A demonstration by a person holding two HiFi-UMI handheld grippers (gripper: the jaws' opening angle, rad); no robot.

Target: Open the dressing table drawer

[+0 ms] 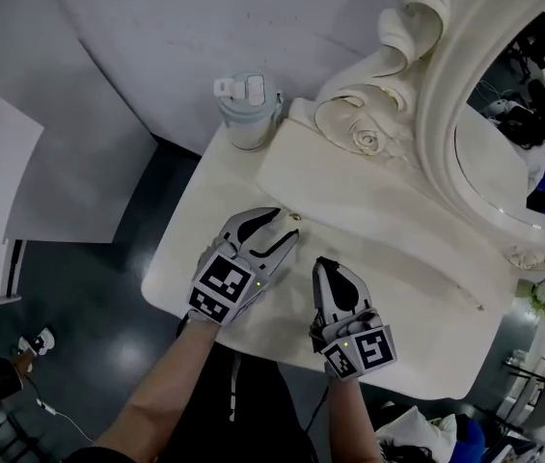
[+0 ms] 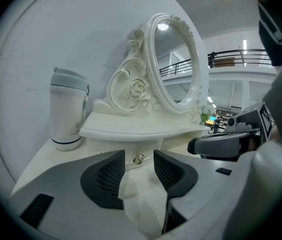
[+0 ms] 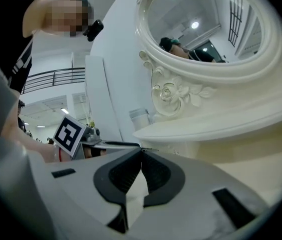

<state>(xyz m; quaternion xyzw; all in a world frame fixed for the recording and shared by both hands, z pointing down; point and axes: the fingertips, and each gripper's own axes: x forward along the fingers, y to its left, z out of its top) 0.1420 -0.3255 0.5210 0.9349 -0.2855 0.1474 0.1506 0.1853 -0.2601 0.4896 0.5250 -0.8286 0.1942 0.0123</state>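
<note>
A: What stands at the left of the table (image 1: 177, 258)?
B: A pale cup (image 1: 249, 114) with a lid, upright at the back edge, near the wall.
A: And the left hand-held gripper (image 1: 285, 224)?
B: Its jaws stand apart, with nothing clamped. In its own view the small metal knob (image 2: 138, 158) shows right in the gap between the tips (whether either pad touches it cannot be told).
A: Where is the drawer (image 2: 148, 162)?
B: Just under the raised shelf (image 1: 378, 210), toward its left end, facing the person. Its front looks pushed in, level with the panel beside it.
A: The right hand-held gripper (image 1: 323, 262)?
B: Beside the left one, over the front part of the table, pointing toward the shelf. Its jaws are together at the tips, holding nothing.
A: And farther right?
B: The oval mirror (image 1: 508, 177) in its carved cream frame, rising behind the shelf.
</note>
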